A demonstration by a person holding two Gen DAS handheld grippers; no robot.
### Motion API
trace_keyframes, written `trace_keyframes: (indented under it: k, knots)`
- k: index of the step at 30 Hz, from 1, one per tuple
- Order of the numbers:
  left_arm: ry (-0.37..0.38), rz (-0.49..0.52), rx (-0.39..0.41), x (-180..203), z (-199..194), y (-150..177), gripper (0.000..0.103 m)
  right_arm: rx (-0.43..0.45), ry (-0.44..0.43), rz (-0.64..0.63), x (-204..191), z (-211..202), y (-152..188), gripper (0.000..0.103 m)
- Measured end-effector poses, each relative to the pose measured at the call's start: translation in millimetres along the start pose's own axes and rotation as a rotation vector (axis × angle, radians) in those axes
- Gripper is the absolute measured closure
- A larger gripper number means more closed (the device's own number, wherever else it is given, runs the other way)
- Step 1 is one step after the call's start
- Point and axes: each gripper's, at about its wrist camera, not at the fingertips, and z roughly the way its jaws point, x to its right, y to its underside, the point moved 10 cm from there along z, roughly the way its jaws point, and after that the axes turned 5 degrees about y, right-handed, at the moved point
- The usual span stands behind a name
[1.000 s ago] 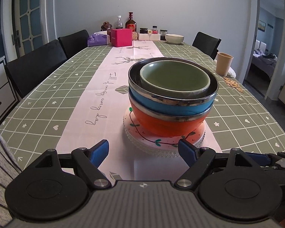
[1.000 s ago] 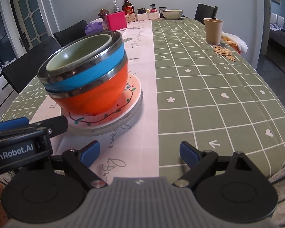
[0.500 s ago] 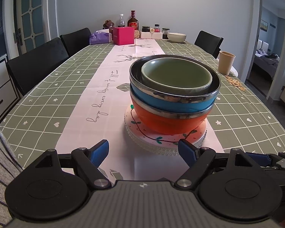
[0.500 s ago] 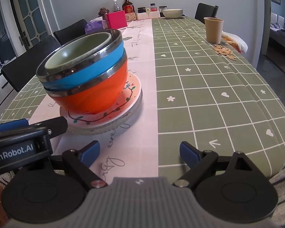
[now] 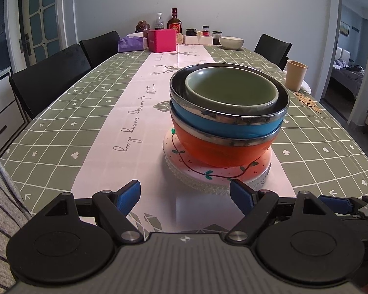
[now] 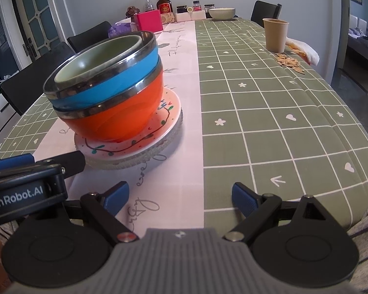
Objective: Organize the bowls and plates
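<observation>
The left tool [image 5: 185, 194] was held level and low over the surface [image 5: 90, 112], released, with the bowl stack [image 5: 228, 120] directly ahead. The right tool [image 6: 180, 197] was likewise released and empty, with the stack ahead to its left.

A pink box [image 5: 162, 40] stands at the far end of the counter [image 5: 314, 144], on the pale runner [image 5: 125, 122]. Just left of the box lies a purple tissue pack [image 5: 132, 43]; behind it stand a clear water bottle [image 5: 159, 21] and a dark liquor bottle [image 5: 174, 23]. Right of the box sit small jars [image 5: 205, 30]. Well to the box's right, nearer the counter's edge, stands a paper cup [image 5: 295, 75] with scattered seeds [image 5: 308, 101] beside it. Black chairs [image 5: 51, 80] line the counter's left side.
</observation>
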Motion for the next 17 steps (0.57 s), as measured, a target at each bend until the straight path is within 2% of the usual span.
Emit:
trace_keyframes:
  k: [17]
  knots:
    - [0.006,-0.002,-0.009,-0.6,1.7,1.9,0.006,-0.002,0.001,-0.002,0.0,1.5,1.5,0.014]
